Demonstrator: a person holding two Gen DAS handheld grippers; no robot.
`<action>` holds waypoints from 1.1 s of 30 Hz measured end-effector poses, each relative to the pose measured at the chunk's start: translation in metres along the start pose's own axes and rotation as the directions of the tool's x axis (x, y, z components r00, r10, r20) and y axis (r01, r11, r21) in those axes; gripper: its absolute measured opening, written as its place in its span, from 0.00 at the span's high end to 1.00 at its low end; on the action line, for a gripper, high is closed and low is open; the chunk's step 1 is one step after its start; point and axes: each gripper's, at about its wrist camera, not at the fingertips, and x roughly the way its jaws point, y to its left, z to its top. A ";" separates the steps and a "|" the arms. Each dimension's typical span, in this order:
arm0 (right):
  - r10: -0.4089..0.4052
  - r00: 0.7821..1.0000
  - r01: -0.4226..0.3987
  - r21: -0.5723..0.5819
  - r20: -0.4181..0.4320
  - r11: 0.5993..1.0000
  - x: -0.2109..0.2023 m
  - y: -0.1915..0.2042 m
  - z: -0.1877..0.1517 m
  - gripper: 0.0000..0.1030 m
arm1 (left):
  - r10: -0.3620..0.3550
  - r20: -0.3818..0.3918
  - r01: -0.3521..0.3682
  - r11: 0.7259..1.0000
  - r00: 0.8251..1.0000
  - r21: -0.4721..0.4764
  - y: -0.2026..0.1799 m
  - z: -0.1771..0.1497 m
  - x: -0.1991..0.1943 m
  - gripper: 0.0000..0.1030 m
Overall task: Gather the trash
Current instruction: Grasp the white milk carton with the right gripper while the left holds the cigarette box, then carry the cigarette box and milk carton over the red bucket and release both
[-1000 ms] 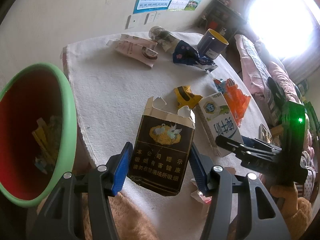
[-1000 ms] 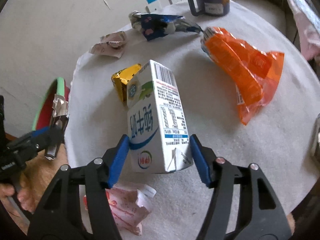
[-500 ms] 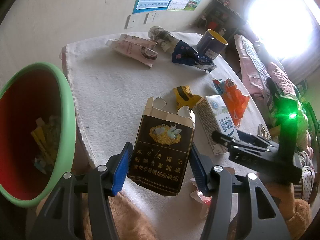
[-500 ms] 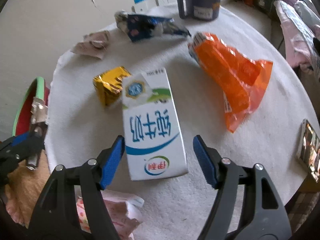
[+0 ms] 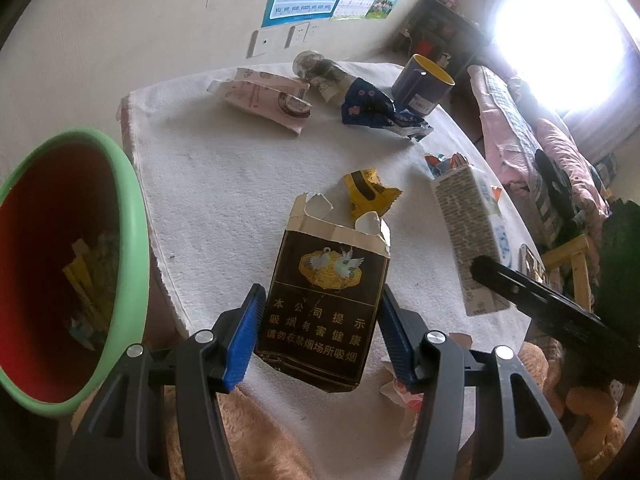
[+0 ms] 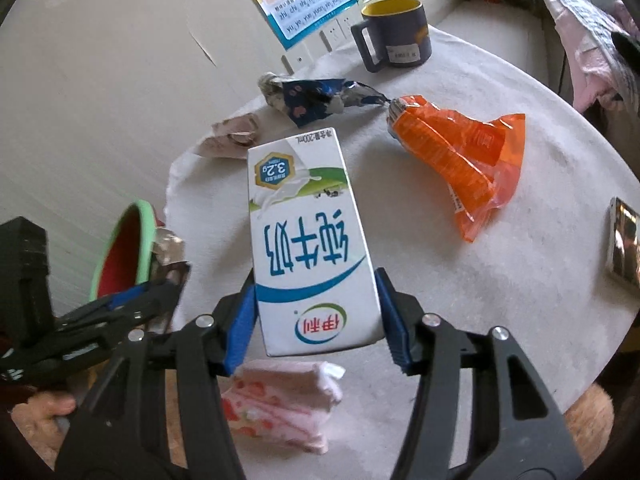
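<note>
The left gripper (image 5: 320, 332) has its blue pads pressed against the sides of a torn, dark cigarette pack (image 5: 326, 300), held upright above the near edge of the white-clothed table (image 5: 240, 184); off to its left gapes the green-rimmed red bin (image 5: 132, 216) with scraps lying in its bottom; just beyond the pack sits a crumpled yellow wrapper (image 5: 368, 194). The right gripper (image 6: 316, 320) has just been closing, and its pads now clamp the lower end of a white milk carton (image 6: 308, 240), which is tilted away from it, print upside down; right under its jaws lies a pink strawberry-print wrapper (image 6: 280, 404); ahead and to its right an orange bag (image 6: 460, 152); further off a blue foil wrapper (image 6: 316, 96) and a dark mug (image 6: 396, 32) with a yellow inside.
</note>
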 end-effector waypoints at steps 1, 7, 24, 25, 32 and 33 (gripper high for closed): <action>0.009 1.000 -0.009 0.005 0.001 1.000 -0.002 0.001 -0.001 0.48 | -0.001 -0.001 0.001 1.000 1.000 0.000 0.000 0.000 0.000 0.48; 0.031 0.999 -0.031 0.016 0.006 0.999 -0.008 0.007 -0.008 0.48 | 0.002 0.004 -0.002 1.000 1.000 0.001 0.000 0.001 0.000 0.48; 0.089 0.995 -0.086 -0.059 0.050 0.995 -0.036 0.060 -0.012 0.48 | 0.010 0.058 -0.011 1.000 0.998 0.005 0.000 0.001 -0.014 0.48; 0.089 0.995 -0.086 -0.062 0.053 0.994 -0.038 0.063 -0.012 0.48 | 0.011 0.066 -0.011 1.000 0.998 0.000 0.001 0.001 -0.017 0.48; 0.094 0.992 -0.086 -0.084 0.088 0.993 -0.054 0.081 -0.009 0.48 | 0.080 0.194 -0.070 0.996 0.978 -0.058 0.026 0.004 -0.074 0.48; 0.097 0.991 -0.089 -0.088 0.090 0.992 -0.055 0.084 -0.008 0.48 | 0.099 0.214 -0.085 0.994 0.972 -0.072 0.034 0.004 -0.084 0.48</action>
